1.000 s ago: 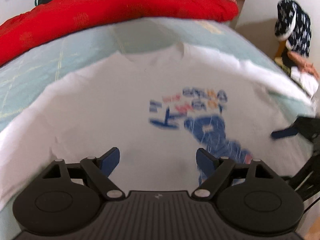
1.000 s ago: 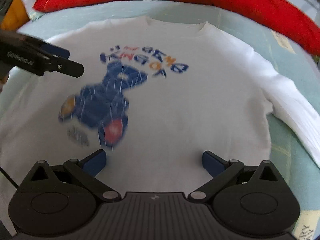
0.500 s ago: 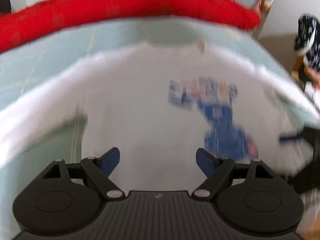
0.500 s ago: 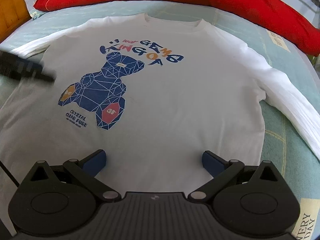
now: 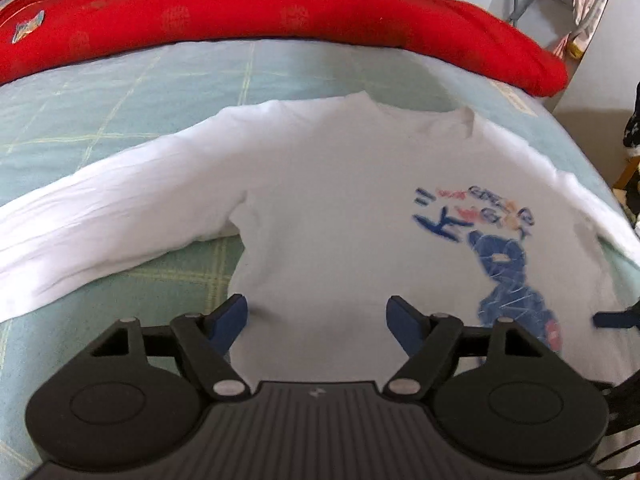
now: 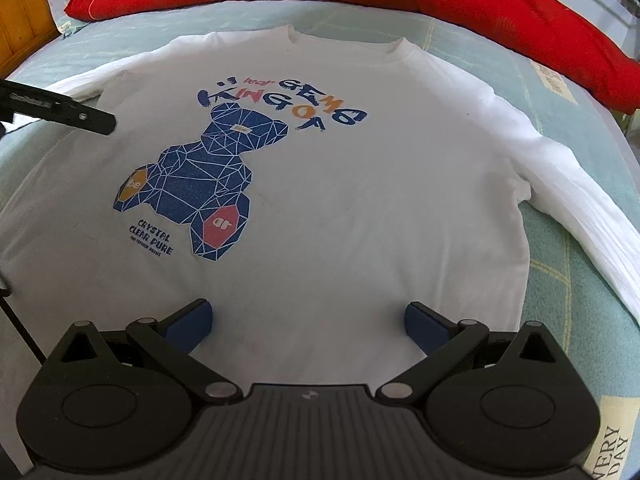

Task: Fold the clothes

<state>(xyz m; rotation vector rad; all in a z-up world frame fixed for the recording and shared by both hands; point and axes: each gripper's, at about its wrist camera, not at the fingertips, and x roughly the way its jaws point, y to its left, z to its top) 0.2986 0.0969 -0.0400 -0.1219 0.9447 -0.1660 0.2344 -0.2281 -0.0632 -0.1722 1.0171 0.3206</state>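
You are holding both tongs spread and empty above the hem of the white long-sleeved shirt [image 6: 360, 200], which is lying flat, print up, across the middle of the bed [image 5: 120, 92], collar toward the red quilt [image 5: 280, 12] at the far edge. The left tongs [image 5: 316, 318] are hovering near the hem's left corner; the right tongs [image 6: 308, 320] are hovering mid-hem. Both sleeves are lying outstretched toward the side edges, leaving bare bed for folding inward.
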